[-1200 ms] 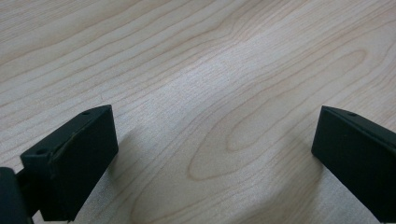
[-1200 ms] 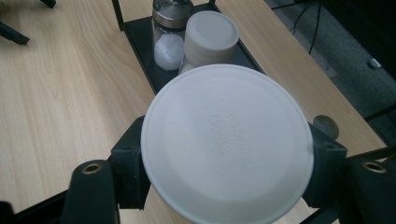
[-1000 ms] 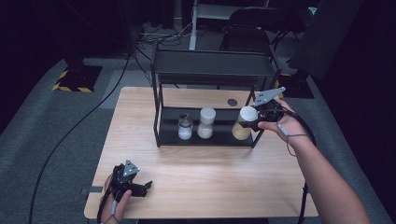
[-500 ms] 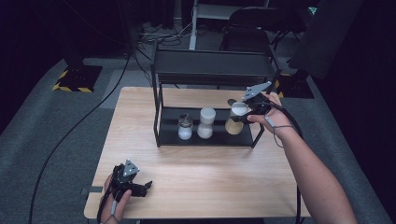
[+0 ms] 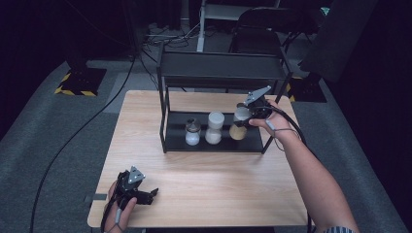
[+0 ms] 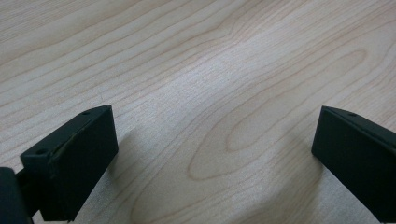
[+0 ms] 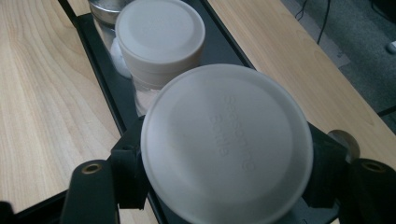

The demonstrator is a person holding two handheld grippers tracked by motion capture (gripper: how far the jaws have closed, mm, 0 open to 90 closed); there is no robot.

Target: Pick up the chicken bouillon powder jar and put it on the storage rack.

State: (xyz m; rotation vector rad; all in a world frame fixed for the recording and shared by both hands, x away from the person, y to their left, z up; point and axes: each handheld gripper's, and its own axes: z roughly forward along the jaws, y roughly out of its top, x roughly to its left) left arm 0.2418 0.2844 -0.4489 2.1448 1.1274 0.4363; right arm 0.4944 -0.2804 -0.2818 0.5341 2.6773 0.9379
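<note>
My right gripper (image 5: 243, 120) is shut on a white-lidded seasoning jar (image 5: 239, 124) with tan contents, holding it over the right end of the black rack's lower shelf (image 5: 214, 145). In the right gripper view the jar's lid (image 7: 226, 142) sits between my jaws, with a second white-lidded jar (image 7: 160, 35) and a metal-lidded jar (image 7: 105, 7) beyond it in a row. In the high view those two stand at the shelf's middle: white-lidded jar (image 5: 214, 127), metal-lidded jar (image 5: 193, 132). My left gripper (image 5: 145, 195) rests open on the table's front left; its jaws stand wide over bare wood (image 6: 210, 116).
The two-tier black rack (image 5: 221, 73) stands at the back half of the wooden table (image 5: 204, 184). A cable (image 5: 73, 141) trails over the grey floor at the left. A black chair (image 5: 257, 34) and desk legs stand behind the table.
My right gripper has carried the tan-filled jar leftward and down, from outside the rack's right end to the lower shelf beside the other jars. The left gripper has stayed put.
</note>
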